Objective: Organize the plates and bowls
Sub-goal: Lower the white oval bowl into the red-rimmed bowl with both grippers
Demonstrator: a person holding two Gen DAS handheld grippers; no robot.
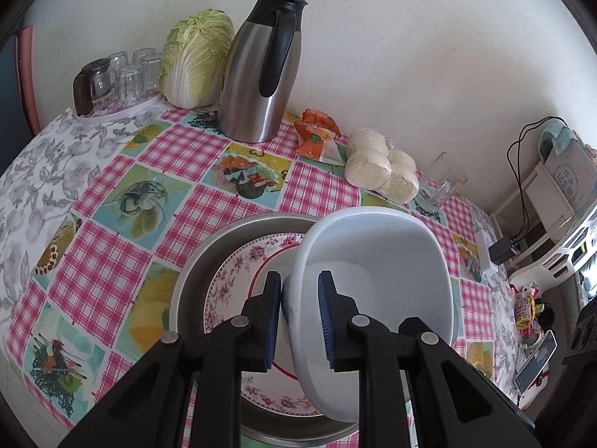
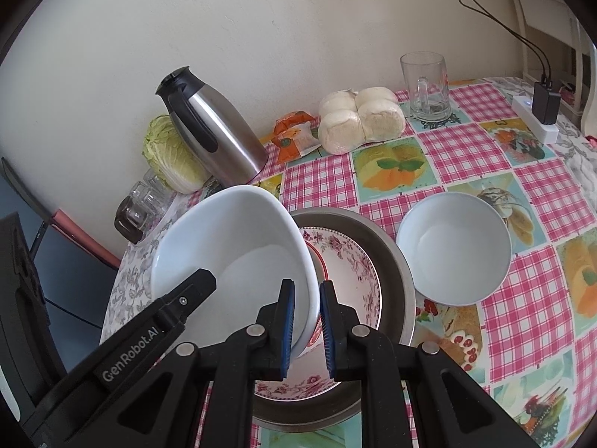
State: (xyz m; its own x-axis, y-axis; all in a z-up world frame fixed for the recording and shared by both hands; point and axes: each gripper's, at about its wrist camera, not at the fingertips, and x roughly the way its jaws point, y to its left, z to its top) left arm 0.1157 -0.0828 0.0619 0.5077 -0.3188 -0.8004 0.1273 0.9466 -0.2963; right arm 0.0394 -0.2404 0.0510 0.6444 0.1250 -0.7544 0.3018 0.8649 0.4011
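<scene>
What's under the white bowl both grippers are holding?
Below the white bowl sits a floral plate inside a metal pan. The bowl hides the plate's centre.

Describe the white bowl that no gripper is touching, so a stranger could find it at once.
Start at the steel basin holding the floral plate on the checked tablecloth. Just beside the basin, a white bowl sits flat on the cloth. Unlike the tilted white bowl, it is upright and free.
</scene>
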